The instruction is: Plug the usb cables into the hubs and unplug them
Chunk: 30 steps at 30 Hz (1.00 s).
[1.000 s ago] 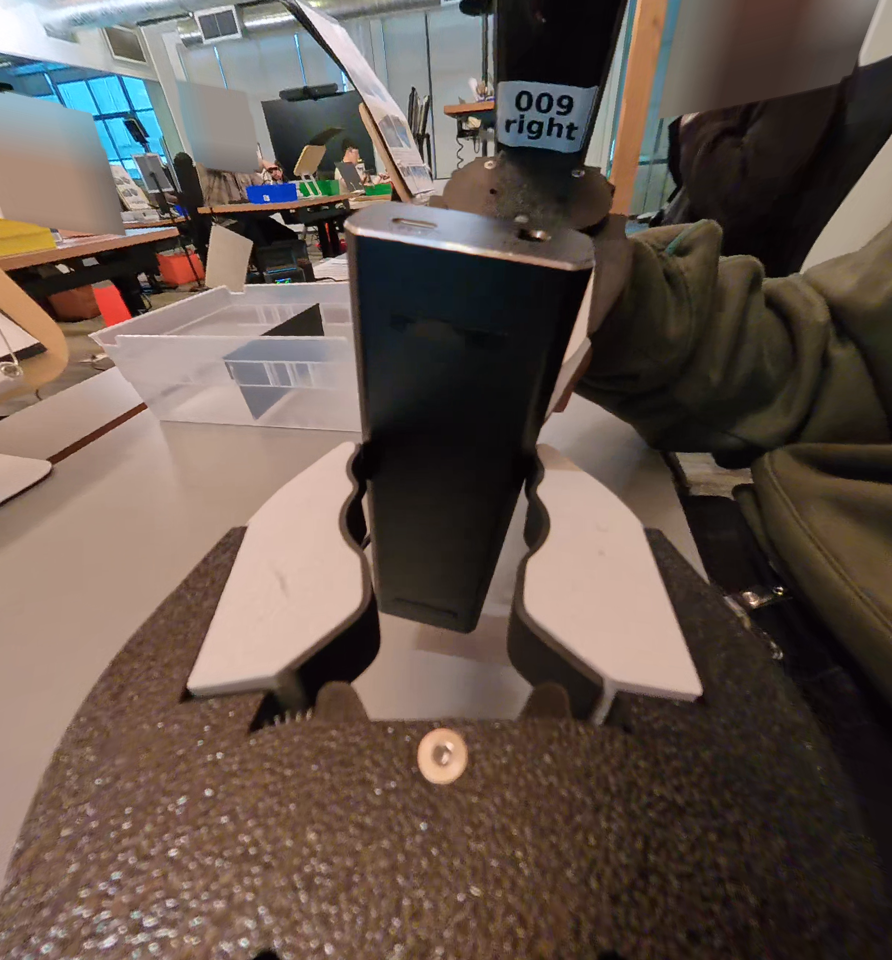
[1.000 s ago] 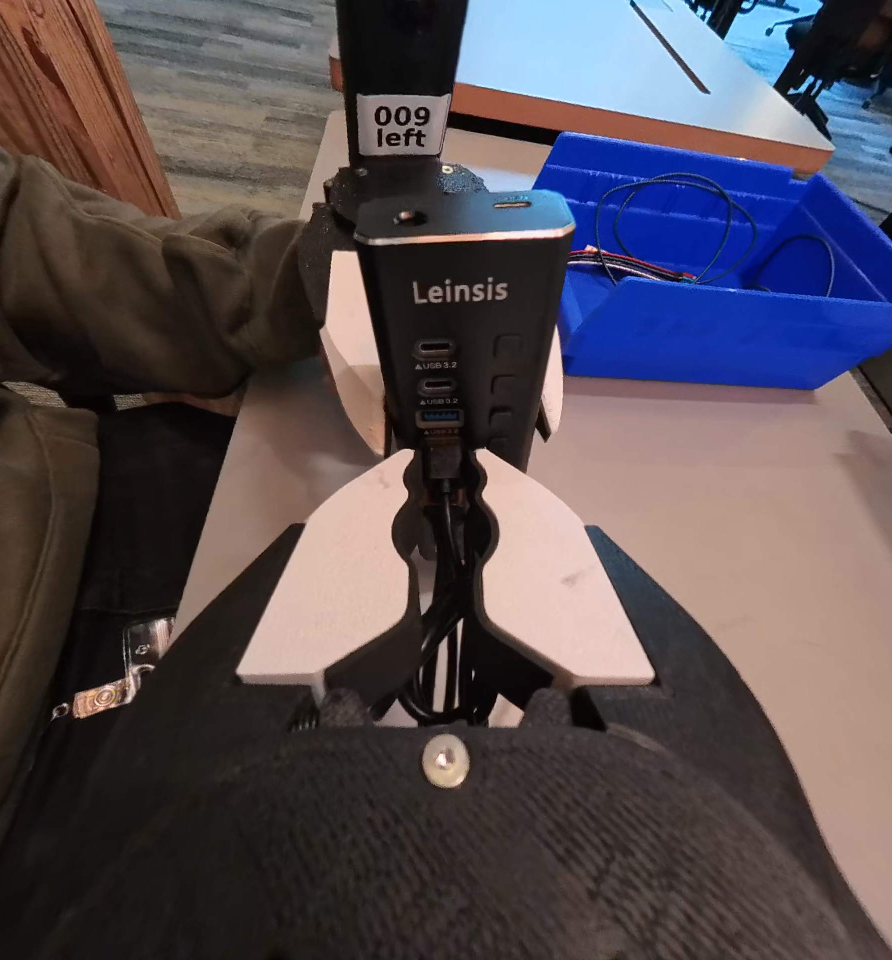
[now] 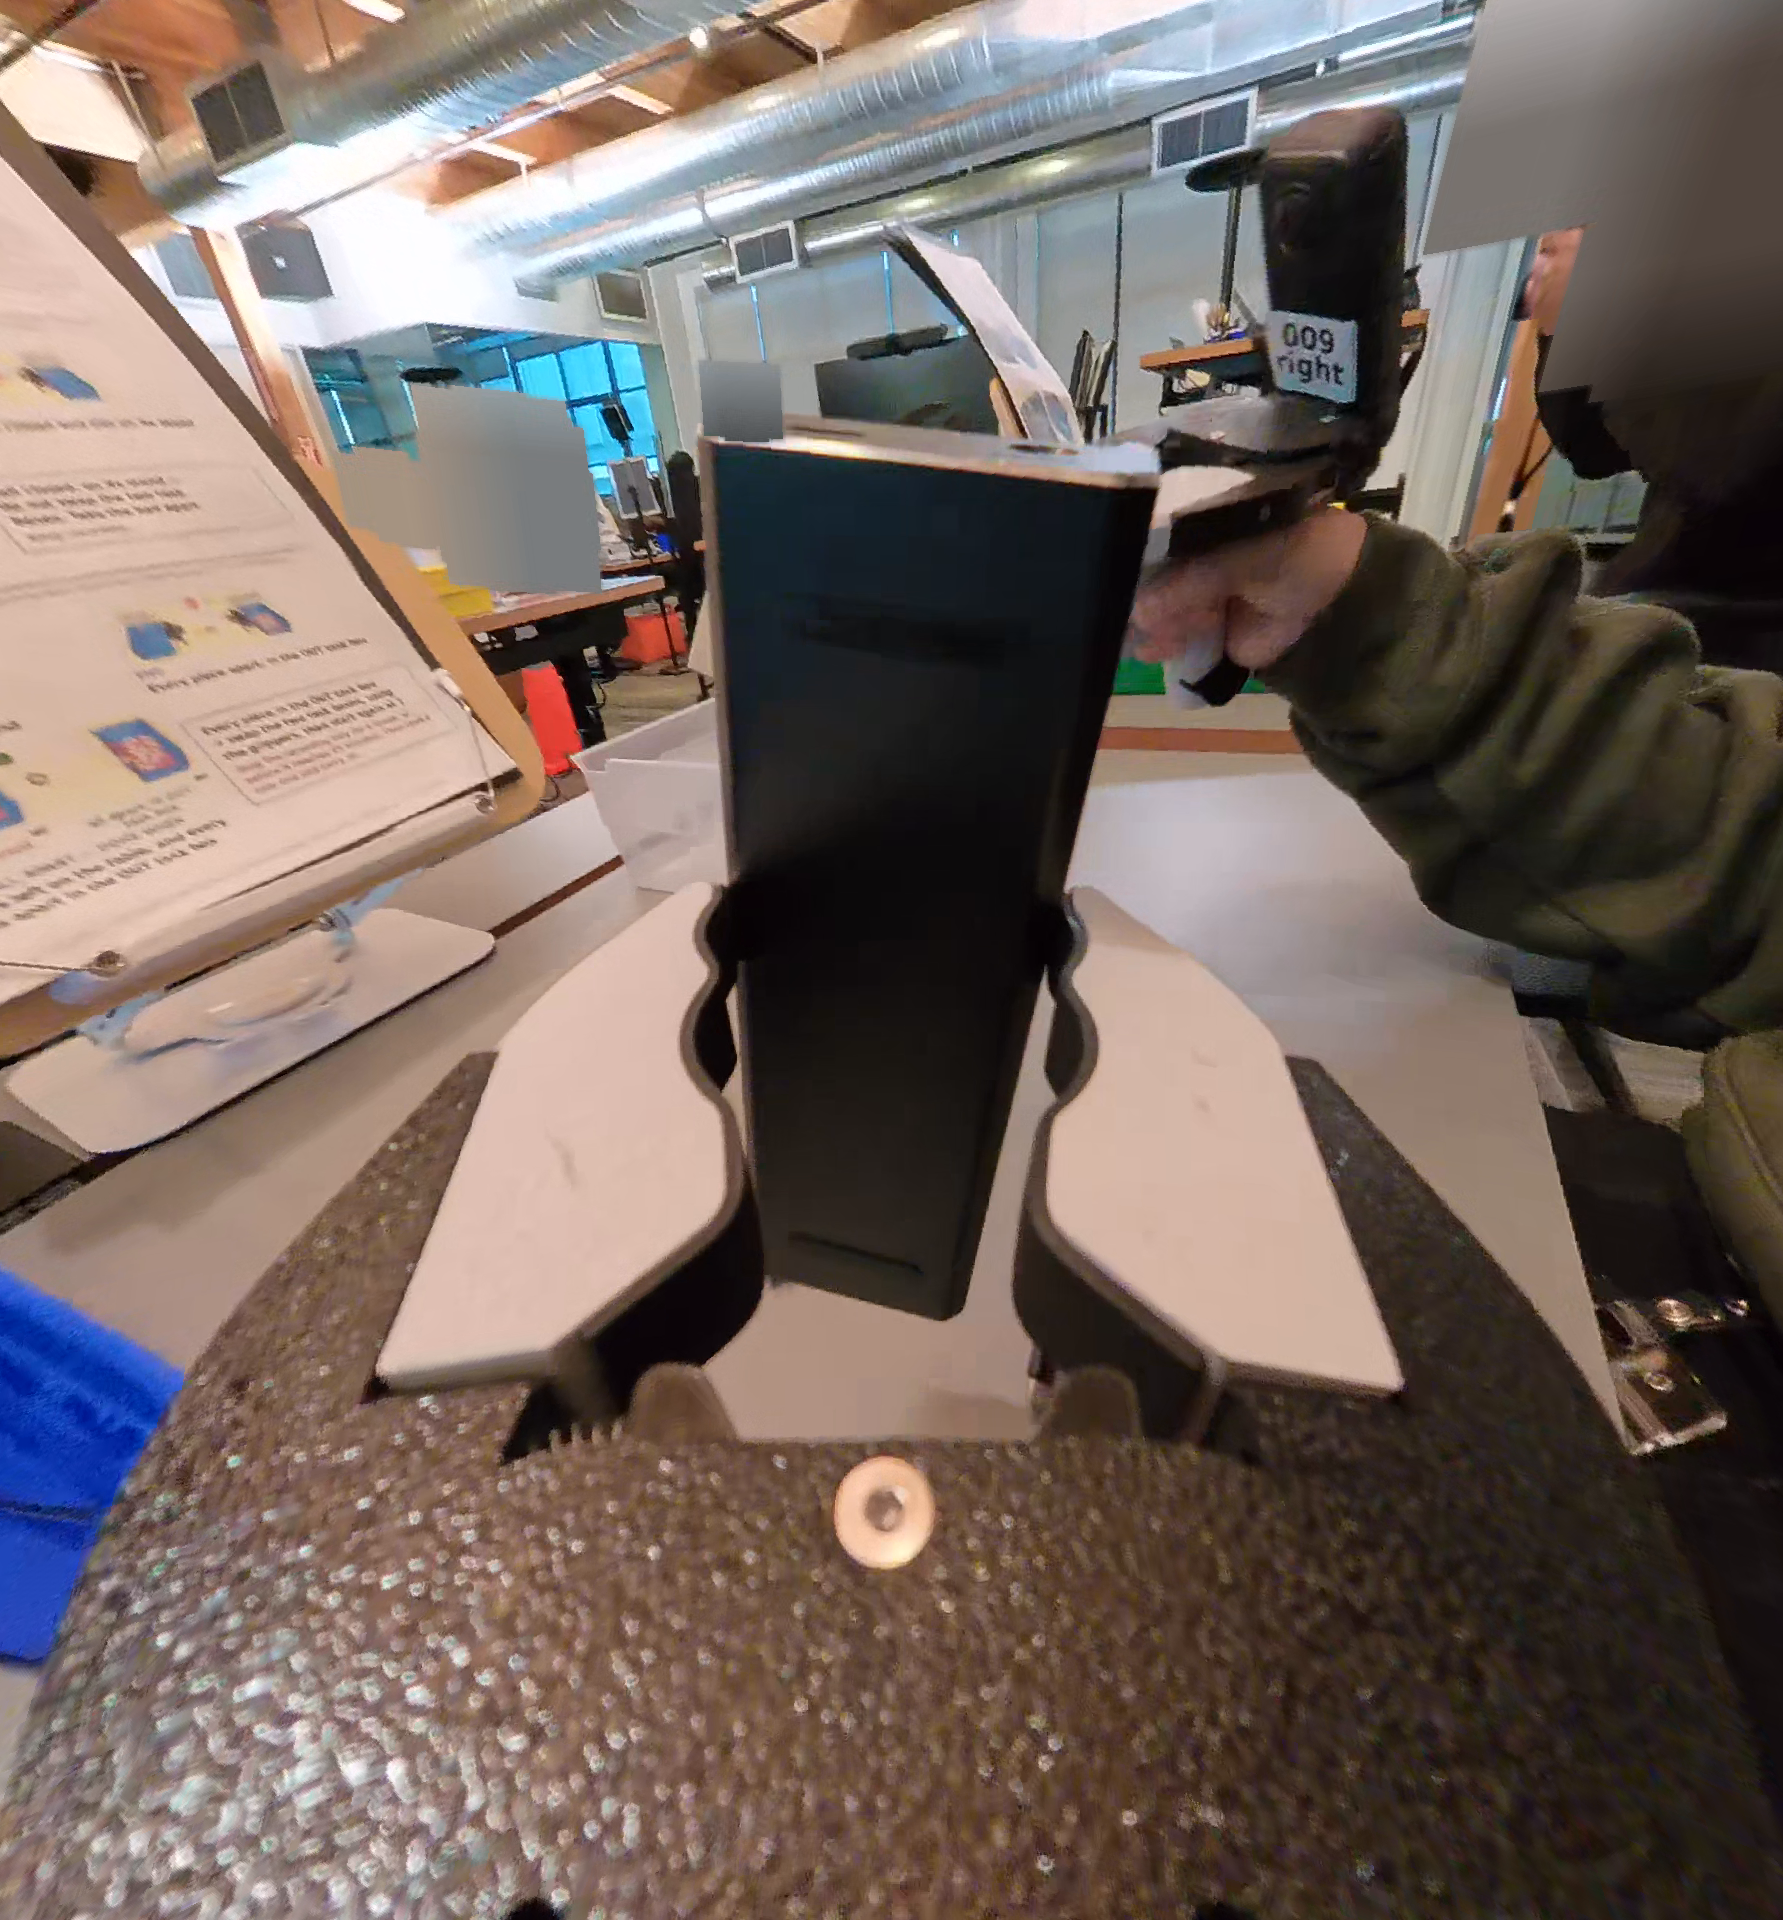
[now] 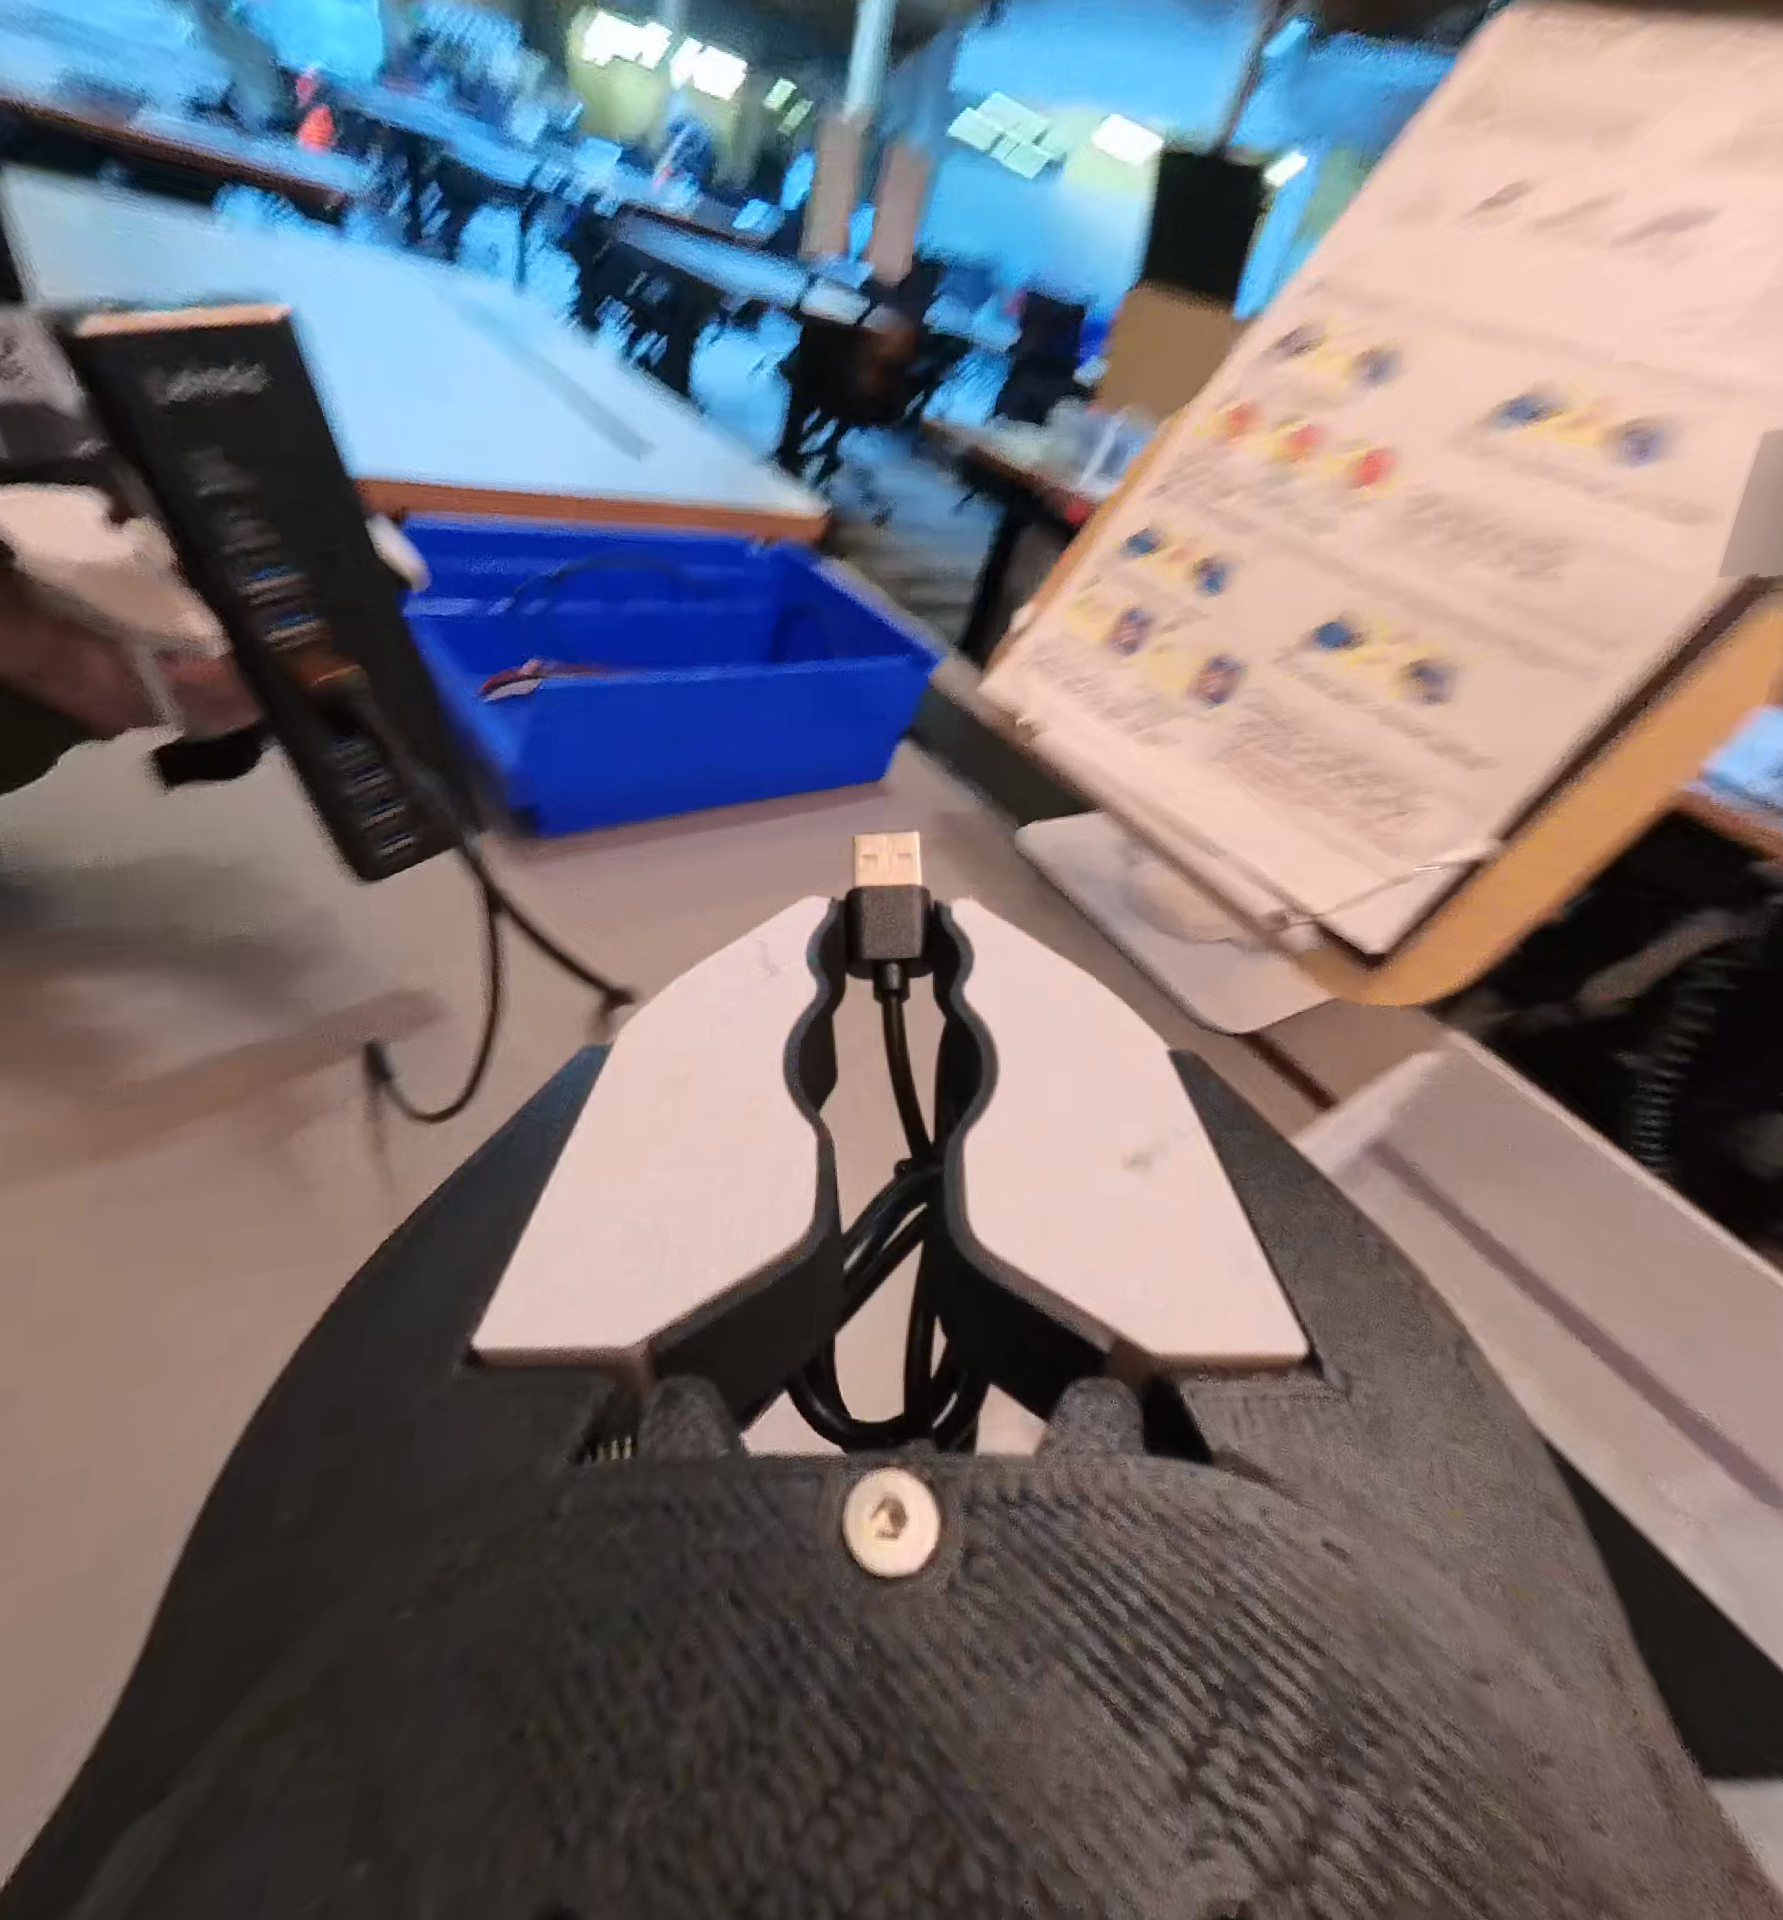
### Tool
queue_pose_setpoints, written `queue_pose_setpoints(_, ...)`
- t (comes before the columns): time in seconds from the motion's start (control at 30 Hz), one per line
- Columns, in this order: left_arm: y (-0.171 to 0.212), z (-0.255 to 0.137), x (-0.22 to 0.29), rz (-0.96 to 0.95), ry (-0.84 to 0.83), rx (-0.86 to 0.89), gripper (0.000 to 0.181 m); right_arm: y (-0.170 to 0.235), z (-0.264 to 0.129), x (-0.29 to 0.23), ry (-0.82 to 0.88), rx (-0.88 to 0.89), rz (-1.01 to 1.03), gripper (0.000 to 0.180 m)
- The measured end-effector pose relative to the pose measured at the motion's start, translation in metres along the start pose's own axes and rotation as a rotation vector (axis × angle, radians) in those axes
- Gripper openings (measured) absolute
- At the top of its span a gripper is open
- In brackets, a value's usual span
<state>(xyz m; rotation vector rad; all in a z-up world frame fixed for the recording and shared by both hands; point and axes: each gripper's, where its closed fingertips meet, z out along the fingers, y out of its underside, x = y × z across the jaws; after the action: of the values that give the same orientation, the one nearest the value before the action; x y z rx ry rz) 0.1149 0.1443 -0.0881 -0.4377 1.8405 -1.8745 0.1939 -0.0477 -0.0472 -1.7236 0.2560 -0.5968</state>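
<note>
A tall black USB hub (image 3: 908, 831) stands upright above the table, its plain back facing near. Seen from the other side (image 4: 263, 582), it tilts, one thin cable hanging from it. A black USB cable (image 4: 887, 925), unplugged, points its silver plug away.

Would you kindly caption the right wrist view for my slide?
Right claw grips black USB-A cable plug, unplugged from tall black hub held left, beside blue plastic bin.
</note>
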Motion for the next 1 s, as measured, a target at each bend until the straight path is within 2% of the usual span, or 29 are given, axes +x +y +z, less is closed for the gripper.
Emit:
queue_pose_setpoints(0.1,-0.011,-0.009,-0.003,0.033,-0.032,0.005,0.057,-0.010,-0.032,0.040,0.152,0.092,0.035,0.016)
queue_pose_setpoints(0.17,-0.016,-0.013,-0.002,0.032,-0.024,0.024,0.057,0.002,-0.053,0.078,0.362,0.067,0.021,0.015)
queue_pose_setpoints(0.2,-0.017,-0.014,-0.003,0.028,-0.024,0.025,0.057,0.013,-0.058,0.089,0.398,0.026,0.022,0.015)
queue_pose_setpoints(0.3,-0.013,-0.014,-0.005,0.026,-0.033,0.008,0.057,0.050,-0.056,0.119,0.462,-0.070,0.082,0.016)
queue_pose_setpoints(0.43,-0.008,-0.008,-0.002,-0.015,-0.007,0.025,0.057,0.108,-0.028,0.144,0.493,-0.235,0.145,0.016)
queue_pose_setpoints(0.5,-0.006,-0.004,0.001,-0.024,0.005,0.029,0.057,0.132,-0.008,0.142,0.431,-0.294,0.198,0.016)
queue_pose_setpoints(0.53,-0.006,-0.003,0.001,-0.030,0.009,0.032,0.057,0.139,0.000,0.138,0.394,-0.304,0.222,0.023)
queue_pose_setpoints(0.57,-0.006,-0.002,0.002,-0.037,0.012,0.034,0.057,0.144,0.004,0.136,0.376,-0.311,0.252,0.041)
queue_pose_setpoints(0.63,-0.005,-0.001,0.003,-0.043,0.014,0.035,0.057,0.133,0.003,0.131,0.350,-0.270,0.299,0.046)
queue_pose_setpoints(0.7,-0.004,-0.001,0.003,-0.053,0.018,0.036,0.057,0.097,0.003,0.109,0.256,-0.125,0.334,0.047)
queue_pose_setpoints(0.77,-0.003,-0.001,0.005,-0.056,0.033,0.044,0.057,0.052,0.013,0.056,0.032,0.005,0.341,0.047)
queue_pose_setpoints(0.83,-0.003,0.002,0.009,-0.071,0.065,0.066,0.057,0.023,0.028,-0.009,-0.184,0.044,0.320,0.048)
queue_pose_setpoints(0.9,-0.003,0.007,0.013,-0.099,0.098,0.090,0.057,0.008,0.046,-0.071,-0.357,0.047,0.310,0.045)
queue_pose_setpoints(1.0,-0.002,0.013,0.019,-0.105,0.118,0.093,0.057,0.006,0.069,-0.132,-0.488,0.001,0.254,0.045)
